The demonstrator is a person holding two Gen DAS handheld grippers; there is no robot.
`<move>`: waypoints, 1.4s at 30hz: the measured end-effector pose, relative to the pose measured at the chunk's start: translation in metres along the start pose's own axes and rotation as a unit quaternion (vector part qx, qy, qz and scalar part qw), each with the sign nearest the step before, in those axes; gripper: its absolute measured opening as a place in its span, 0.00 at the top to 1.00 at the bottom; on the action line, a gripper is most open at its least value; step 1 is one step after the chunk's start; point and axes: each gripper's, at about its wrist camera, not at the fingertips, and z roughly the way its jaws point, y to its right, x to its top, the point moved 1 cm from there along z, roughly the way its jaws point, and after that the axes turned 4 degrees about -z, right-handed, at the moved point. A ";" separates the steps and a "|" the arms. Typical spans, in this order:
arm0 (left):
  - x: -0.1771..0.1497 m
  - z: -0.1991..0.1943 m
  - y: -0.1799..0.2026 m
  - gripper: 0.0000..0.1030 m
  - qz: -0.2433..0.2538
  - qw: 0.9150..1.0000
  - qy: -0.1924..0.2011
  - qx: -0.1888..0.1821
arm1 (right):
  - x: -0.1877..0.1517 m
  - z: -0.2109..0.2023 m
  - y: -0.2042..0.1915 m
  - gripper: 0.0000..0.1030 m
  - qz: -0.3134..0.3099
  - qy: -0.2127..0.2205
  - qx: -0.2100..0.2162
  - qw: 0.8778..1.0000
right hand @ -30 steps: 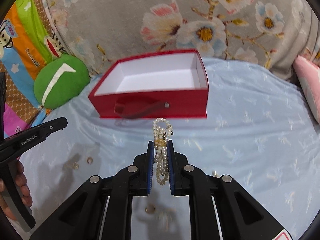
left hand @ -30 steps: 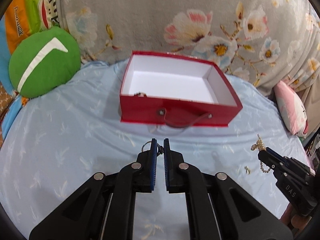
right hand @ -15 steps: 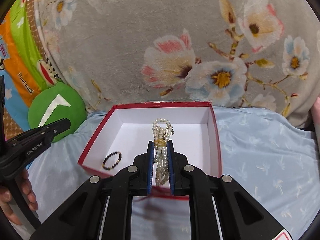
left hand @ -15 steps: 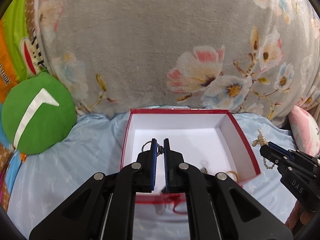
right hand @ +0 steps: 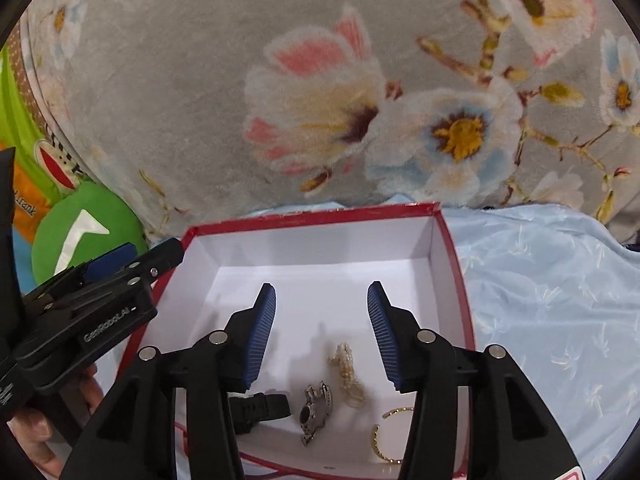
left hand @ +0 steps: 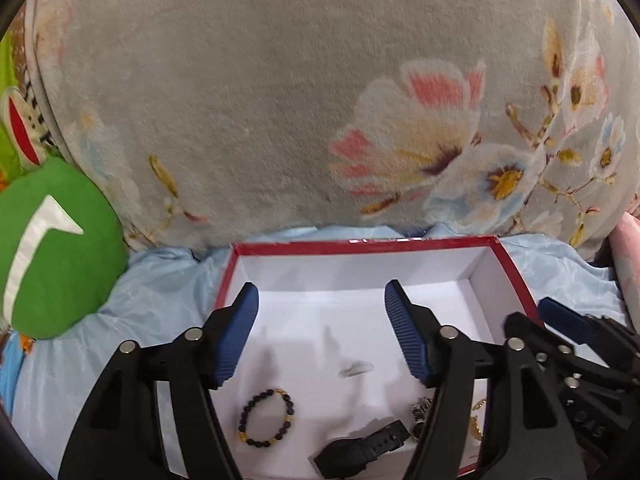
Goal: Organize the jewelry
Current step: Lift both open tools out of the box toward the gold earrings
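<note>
A red box (left hand: 360, 245) with a white inside lies open below both grippers. My left gripper (left hand: 322, 300) hangs over it, jaws opening, nothing between them. Under it a small silvery ring (left hand: 355, 368) shows blurred on the box floor. A dark bead bracelet (left hand: 266, 418) and a black watch (left hand: 360, 452) lie nearer. My right gripper (right hand: 322, 300) is also over the box (right hand: 312, 218), jaws opening and empty. The pearl bracelet (right hand: 348, 376) lies below it, beside a silver watch (right hand: 316, 408) and a gold bangle (right hand: 386, 436). Each gripper shows in the other's view: right (left hand: 536, 316), left (right hand: 140, 258).
A grey floral blanket (left hand: 320, 100) rises right behind the box. A green round cushion (left hand: 52, 256) sits to the left and a pink cushion (left hand: 628, 248) to the right. The box rests on a light blue sheet (right hand: 540, 280). A hand (right hand: 40, 440) holds the left gripper.
Both grippers moved forward from the sheet to above the box and went from shut to open. The ring and the pearl bracelet left the jaws and are now in the box.
</note>
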 end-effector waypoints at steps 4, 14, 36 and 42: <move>-0.001 -0.036 -0.015 0.32 -0.012 1.000 0.012 -0.005 | -0.014 -0.044 0.004 0.42 -0.002 0.025 -0.009 1.000; -0.080 -0.136 -0.073 0.30 -0.020 0.999 -0.022 0.028 | -0.115 -0.157 0.044 0.41 0.019 0.012 -0.076 0.997; -0.253 -0.166 -0.109 0.30 -0.073 0.985 -0.147 0.060 | -0.247 -0.156 0.054 0.41 0.042 -0.097 -0.100 0.989; -0.259 -0.161 -0.113 0.30 -0.078 0.983 -0.153 0.062 | -0.247 -0.128 0.058 0.42 0.045 -0.106 -0.098 0.988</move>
